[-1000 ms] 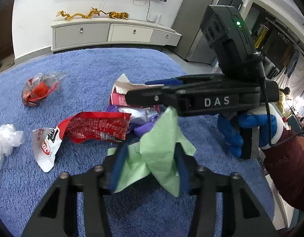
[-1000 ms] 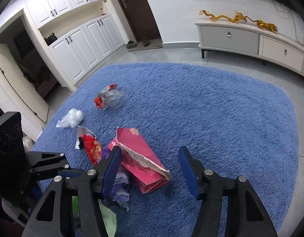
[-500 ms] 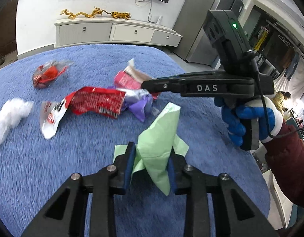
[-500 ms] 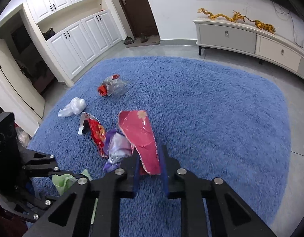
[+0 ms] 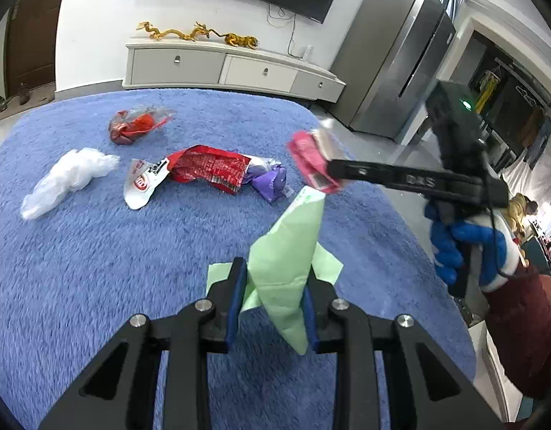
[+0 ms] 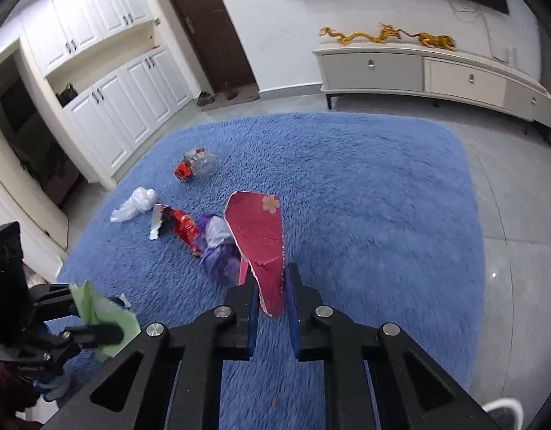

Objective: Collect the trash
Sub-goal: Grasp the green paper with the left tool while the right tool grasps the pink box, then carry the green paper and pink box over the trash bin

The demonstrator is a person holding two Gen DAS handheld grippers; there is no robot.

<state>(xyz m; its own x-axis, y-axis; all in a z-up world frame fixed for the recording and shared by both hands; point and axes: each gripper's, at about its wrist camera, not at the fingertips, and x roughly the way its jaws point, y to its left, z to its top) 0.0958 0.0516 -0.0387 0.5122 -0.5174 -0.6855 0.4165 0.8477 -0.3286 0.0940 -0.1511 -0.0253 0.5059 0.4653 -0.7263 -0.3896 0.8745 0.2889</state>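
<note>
Two grippers, both loaded. Left wrist view: left gripper (image 5: 273,304) was clamped on a green paper scrap (image 5: 288,258), held upright between the blue pads, tip pointing to 12 o'clock, clear of the blue rug (image 5: 96,268). Right gripper (image 5: 332,175) came in from 3 o'clock, clamped on a pink carton piece (image 5: 311,165), lifted off the rug, blurred. Loose trash on the rug at 10–11 o'clock: red foil snack wrapper (image 5: 203,168) touching a purple wrapper (image 5: 268,179), white plastic bag (image 5: 67,179) just left of them, clear bag with red contents (image 5: 135,127) farther back. No bin or other container visible.

Right wrist view: right gripper (image 6: 271,301) was closed on the pink carton piece (image 6: 259,236), which stood up toward 12 o'clock, flower print near its top edge. Purple wrapper (image 6: 218,247) and red foil snack wrapper (image 6: 184,229) lay just beside it at 10 o'clock, white plastic bag (image 6: 134,204) and clear bag with red contents (image 6: 196,168) beyond. Left gripper (image 6: 92,322) sat at 8 o'clock, gripping the green paper scrap (image 6: 103,313). White cabinet (image 6: 436,71) at 1 o'clock, off the rug (image 6: 382,197).
</note>
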